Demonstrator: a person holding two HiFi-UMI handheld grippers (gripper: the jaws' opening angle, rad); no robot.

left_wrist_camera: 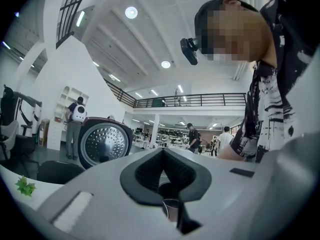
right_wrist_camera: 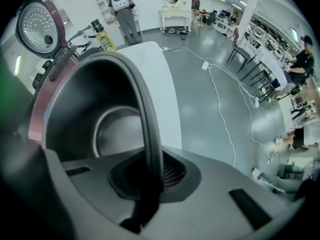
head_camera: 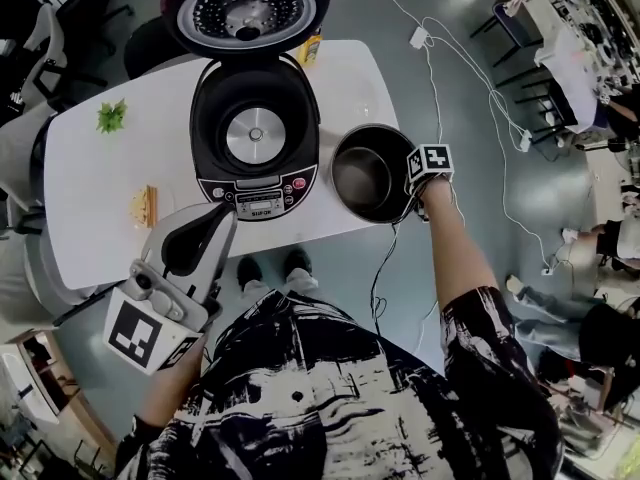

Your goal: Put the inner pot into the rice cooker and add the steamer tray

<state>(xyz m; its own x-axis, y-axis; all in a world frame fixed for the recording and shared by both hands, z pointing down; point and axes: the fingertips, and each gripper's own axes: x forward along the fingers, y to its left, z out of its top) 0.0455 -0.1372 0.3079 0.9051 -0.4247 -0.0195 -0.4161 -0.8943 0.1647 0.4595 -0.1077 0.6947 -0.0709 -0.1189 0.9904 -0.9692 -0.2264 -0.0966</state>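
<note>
Right claw [right_wrist_camera: 150, 176] pinches the thin metal rim of the round, dark inner pot [head_camera: 362, 178] beside the open rice cooker [head_camera: 255, 133]; left claw [head_camera: 226, 214] looks clenched, empty.

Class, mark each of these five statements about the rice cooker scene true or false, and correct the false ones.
1. The lid of the rice cooker stands open. True.
2. The inner pot already sits inside the rice cooker. False: it is beside the cooker, at the right edge of the table.
3. The right gripper is clamped on the inner pot's rim. True.
4. The left gripper holds something. False: it is empty, with its jaws together, in front of the cooker.
5. A green leafy sprig lies on the table left of the cooker. True.
</note>
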